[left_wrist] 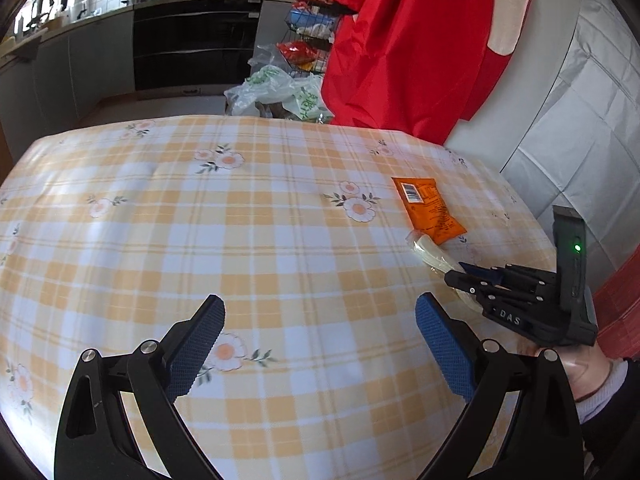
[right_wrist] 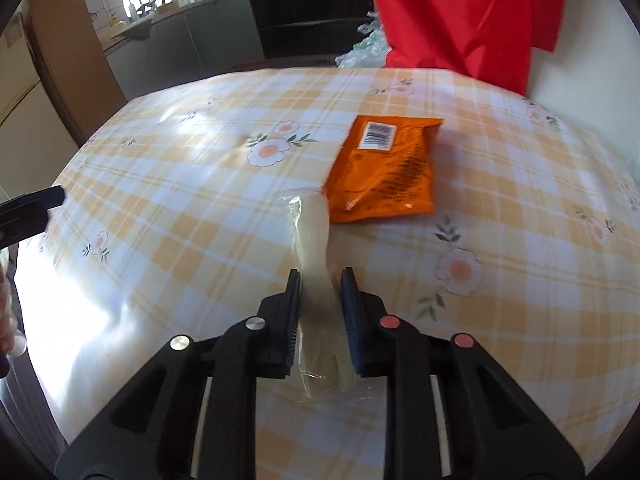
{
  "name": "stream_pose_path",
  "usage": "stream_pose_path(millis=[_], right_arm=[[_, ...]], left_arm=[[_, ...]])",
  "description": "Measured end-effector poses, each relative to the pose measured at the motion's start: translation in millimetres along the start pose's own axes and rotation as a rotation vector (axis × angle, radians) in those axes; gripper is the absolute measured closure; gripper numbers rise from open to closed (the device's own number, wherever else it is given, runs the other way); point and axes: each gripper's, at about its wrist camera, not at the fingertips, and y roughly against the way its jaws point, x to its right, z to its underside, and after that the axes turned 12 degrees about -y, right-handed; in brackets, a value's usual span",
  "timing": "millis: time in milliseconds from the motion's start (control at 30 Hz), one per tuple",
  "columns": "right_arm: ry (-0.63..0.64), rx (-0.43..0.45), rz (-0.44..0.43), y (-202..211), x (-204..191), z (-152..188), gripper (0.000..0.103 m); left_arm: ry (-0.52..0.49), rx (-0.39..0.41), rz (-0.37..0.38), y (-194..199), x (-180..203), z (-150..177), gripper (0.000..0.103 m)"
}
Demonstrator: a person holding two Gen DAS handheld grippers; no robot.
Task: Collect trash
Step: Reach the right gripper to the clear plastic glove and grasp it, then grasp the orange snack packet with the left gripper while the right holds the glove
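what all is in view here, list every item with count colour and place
flat orange foil packet: one, orange with a white barcode label, lying on the table's far right part
clear plastic-wrapped cream utensil: one, translucent cream, just in front of the packet, its near end between the right claw's pads
checked floral tablecloth: one, yellow and white, covering the table
red cloth: one, red, hanging beyond the table's far edge
crumpled plastic bags: a few, clear with green print, on the floor behind the table
wire rack of packets: one, dark, beside the red cloth
kitchen counter: one, grey, back left
left claw: one, black with blue pads, open above bare cloth
right claw: one, black, narrowed around the utensil
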Motion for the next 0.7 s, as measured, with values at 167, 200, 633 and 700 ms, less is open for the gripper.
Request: stream_pose_path(millis=[167, 200, 633, 700], right_arm=[[-0.116, 0.157, -0.012, 38, 32, 9, 0.08], [-0.132, 0.187, -0.003, 45, 39, 11, 0.08], [-0.347, 0.361, -0.002, 107, 130, 29, 0.08], [-0.364, 0.373, -0.009, 114, 137, 33, 0.08]], left_arm=[[-0.058, -0.017, 0.019, -27, 29, -13, 0.009], [-0.064, -0.021, 0.036, -34, 37, -17, 0.009], [-0.051, -0.106, 0.115, -151, 110, -88, 0.009], [-0.031, -0.112, 0.076, -169, 115, -98, 0.009]])
